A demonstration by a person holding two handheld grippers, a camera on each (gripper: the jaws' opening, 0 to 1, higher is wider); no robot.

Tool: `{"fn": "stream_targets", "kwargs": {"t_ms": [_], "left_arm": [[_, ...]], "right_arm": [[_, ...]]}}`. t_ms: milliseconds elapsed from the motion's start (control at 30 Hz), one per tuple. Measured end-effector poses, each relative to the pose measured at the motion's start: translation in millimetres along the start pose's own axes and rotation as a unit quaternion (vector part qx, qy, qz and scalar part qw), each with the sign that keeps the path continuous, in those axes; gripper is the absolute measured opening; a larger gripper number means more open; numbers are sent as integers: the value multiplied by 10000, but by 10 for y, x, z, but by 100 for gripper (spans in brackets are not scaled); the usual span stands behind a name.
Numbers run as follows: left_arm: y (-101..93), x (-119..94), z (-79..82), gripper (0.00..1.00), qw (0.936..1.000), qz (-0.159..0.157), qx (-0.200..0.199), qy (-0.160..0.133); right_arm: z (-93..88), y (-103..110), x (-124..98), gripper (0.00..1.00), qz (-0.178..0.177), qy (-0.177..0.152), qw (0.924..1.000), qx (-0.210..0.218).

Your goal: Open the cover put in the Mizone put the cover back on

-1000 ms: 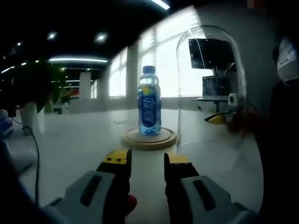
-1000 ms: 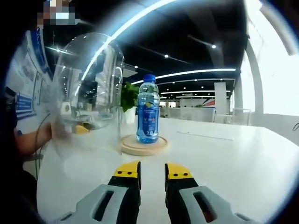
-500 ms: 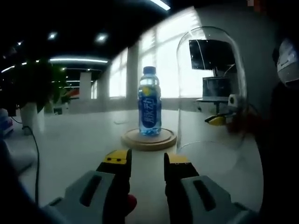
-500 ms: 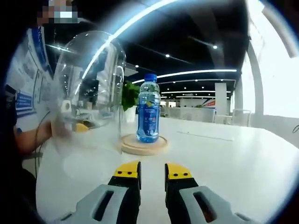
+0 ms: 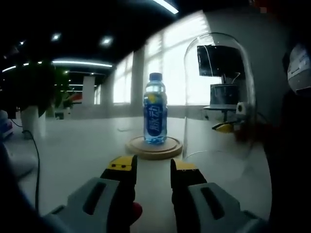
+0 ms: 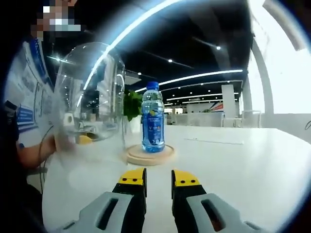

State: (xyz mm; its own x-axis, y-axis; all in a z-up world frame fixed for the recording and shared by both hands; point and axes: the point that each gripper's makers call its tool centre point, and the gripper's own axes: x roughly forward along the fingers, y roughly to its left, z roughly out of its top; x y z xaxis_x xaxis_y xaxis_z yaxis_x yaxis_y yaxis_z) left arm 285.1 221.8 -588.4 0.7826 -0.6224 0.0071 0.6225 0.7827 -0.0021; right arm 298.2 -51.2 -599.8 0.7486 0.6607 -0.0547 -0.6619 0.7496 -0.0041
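— On the white counter [image 5: 73,145], in the left gripper view: standing upright in the middle of a round wooden base [image 5: 154,146], a blue bottle [image 5: 155,109]. And beside it?

— Just to the right of the base there, standing on the counter: a clear glass dome [image 5: 219,104], off the base and not covering the bottle. In the right gripper view, showing the same things mirrored: dome [image 6: 90,97] to the left, bottle [image 6: 153,119] still uncovered on its base [image 6: 148,154], pale counter [image 6: 252,165] stretching away to the right.

— And the jaws?

— Rising from the bottom of each view, yellow-tipped. Left gripper [image 5: 153,165]: jaws standing slightly apart, holding nothing, hovering short of the base. Right gripper [image 6: 158,177]: likewise parted by a narrow gap, pinching nothing, pointing toward the bottle.

— Anything around the edges?

— Sitting at the far left in the left gripper view, a green plant [image 5: 34,87] in a white pot. Showing behind the dome in the right gripper view, a person's arm [image 6: 36,150].
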Motion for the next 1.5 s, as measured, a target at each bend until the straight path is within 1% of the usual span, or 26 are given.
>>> {"fn": "stream_targets", "kwargs": {"t_ms": [133,267,433,567,700,833,967,1100,1167,1267,1333,1433,1500], "left_arm": [[-4,-2,4,22,10000,-13,-12,-12],[-13,-6,18,22,10000,-41,-57,-44],[-22,-2,3,22,9998,-76,-174,9],[-74,-27,71,22,9996,-195,-144,-176],[-80,-45,116,22,9990,-246,-246,-298],[-116,-63,164,22,9979,-358,-344,-421],[-121,-80,212,22,9967,-408,-448,-545],[-111,-104,275,22,9942,-453,-662,-710],[-102,-104,280,22,9938,-446,-708,-731],[-73,-97,271,22,9938,-386,-756,-723],[-75,-107,290,22,9927,-420,-821,-774],[-93,-116,309,22,9904,-499,-986,-826],[-94,-109,300,22,9911,-484,-940,-807]], "right_arm": [[-15,15,5,13,5,47,9999,-121],[-8,15,2,13,1,34,9999,-116],[6,28,-3,13,44,1,9999,-106],[22,76,-9,13,138,-30,9998,-161],[40,108,-17,13,191,-74,9996,-197],[82,146,-35,14,302,-188,9993,-103],[117,141,-43,14,273,-278,9992,-47],[162,150,-62,14,309,-398,9987,49],[187,160,-73,14,380,-473,9980,158],[187,137,-75,14,368,-482,9978,265],[191,121,-78,14,337,-502,9977,303],[190,127,-77,14,354,-501,9977,292],[171,134,-73,14,358,-451,9981,208]]}}
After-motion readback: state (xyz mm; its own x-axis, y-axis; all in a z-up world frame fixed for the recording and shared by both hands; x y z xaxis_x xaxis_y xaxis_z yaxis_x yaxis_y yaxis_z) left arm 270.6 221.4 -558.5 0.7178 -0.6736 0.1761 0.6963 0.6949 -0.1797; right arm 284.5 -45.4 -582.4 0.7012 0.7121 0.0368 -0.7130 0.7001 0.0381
